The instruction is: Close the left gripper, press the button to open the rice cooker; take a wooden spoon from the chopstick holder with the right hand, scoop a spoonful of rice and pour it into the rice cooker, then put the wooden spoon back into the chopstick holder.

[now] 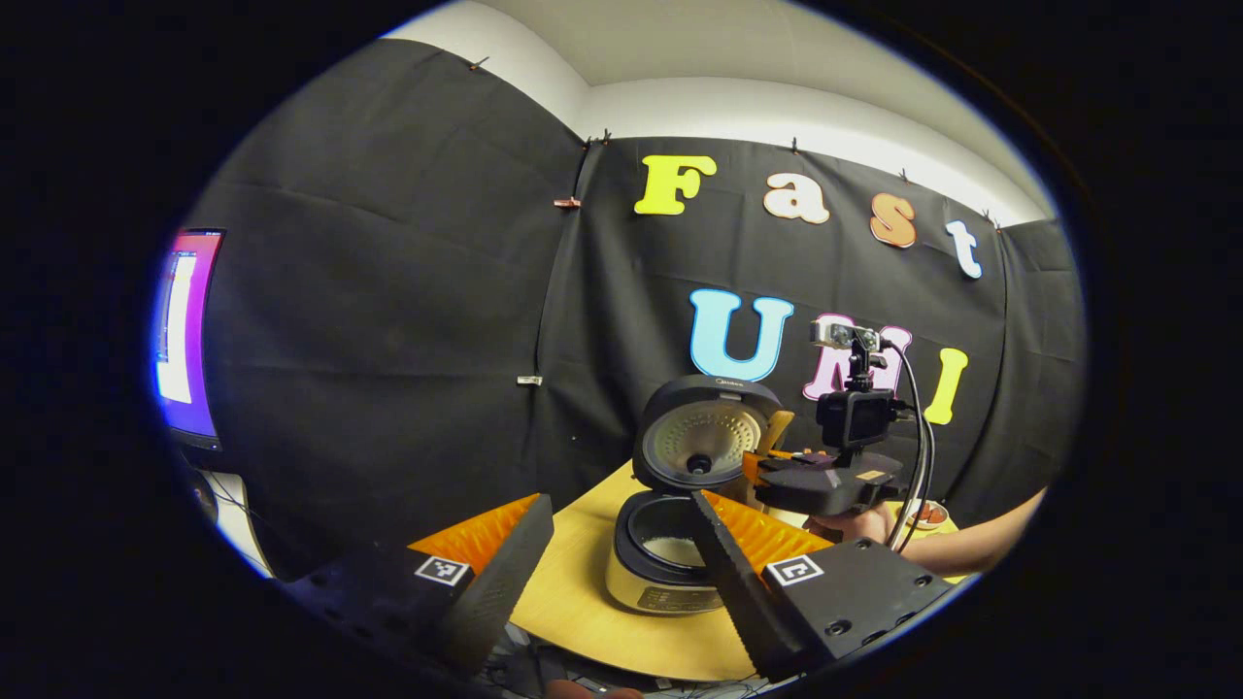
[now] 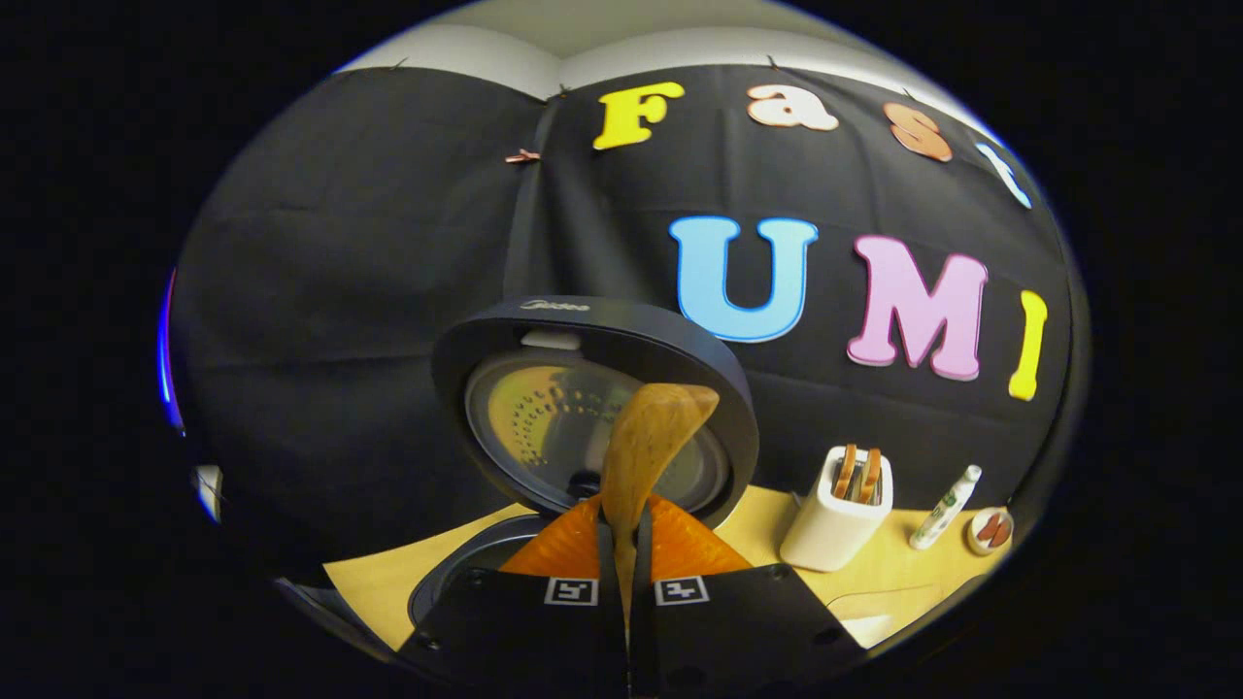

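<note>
Wooden spoon [image 2: 646, 456] handle hidden between fingers

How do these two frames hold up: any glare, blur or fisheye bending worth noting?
Left gripper view: the screen at the left edge is blown out, and the wall bows strongly. Right gripper view: the wooden spoon, held close in the right gripper, looks soft; the rice cooker lid's inner plate catches a warm reflection; the chopstick holder is sharp.
</note>
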A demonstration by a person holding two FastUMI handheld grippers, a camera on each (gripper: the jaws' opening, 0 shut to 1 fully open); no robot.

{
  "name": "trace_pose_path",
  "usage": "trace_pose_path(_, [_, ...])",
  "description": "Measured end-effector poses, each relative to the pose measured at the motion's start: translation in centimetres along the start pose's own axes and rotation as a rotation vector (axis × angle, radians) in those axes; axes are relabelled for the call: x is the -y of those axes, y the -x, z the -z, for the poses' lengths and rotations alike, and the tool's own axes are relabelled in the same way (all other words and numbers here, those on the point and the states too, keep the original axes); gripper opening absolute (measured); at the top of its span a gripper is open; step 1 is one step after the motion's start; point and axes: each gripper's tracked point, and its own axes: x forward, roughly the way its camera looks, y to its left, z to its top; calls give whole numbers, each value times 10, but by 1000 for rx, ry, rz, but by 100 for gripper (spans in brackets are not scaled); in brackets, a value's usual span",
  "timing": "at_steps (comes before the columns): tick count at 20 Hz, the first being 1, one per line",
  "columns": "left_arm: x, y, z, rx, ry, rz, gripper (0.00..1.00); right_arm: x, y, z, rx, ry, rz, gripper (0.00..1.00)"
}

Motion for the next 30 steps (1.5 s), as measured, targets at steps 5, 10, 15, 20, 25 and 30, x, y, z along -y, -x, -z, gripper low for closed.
trace_pose_path(5, [4, 2, -5, 9, -16, 6, 95, -4, 4, 0, 29, 86, 10, 6])
trace_pose_path(10, [7, 4, -20, 32, -45, 4, 95, -3, 11, -5, 30, 44, 13, 6])
trace_pose_path(15, [19, 5, -30, 59, -76, 16, 95, 6, 28, -17, 26, -104, -1, 7])
trace_pose_path(20, [32, 4, -30, 55, -87, 35, 95, 31, 51, -20, 2, -310, -23, 6])
trace_pose_path(25, [59, 4, -20, 34, -13, 53, 95, 62, 88, -30, 5, -494, -57, 6])
trace_pose_path(30, [109, -6, -13, 20, -26, 118, 95, 138, 124, -22, -4, -695, 18, 6])
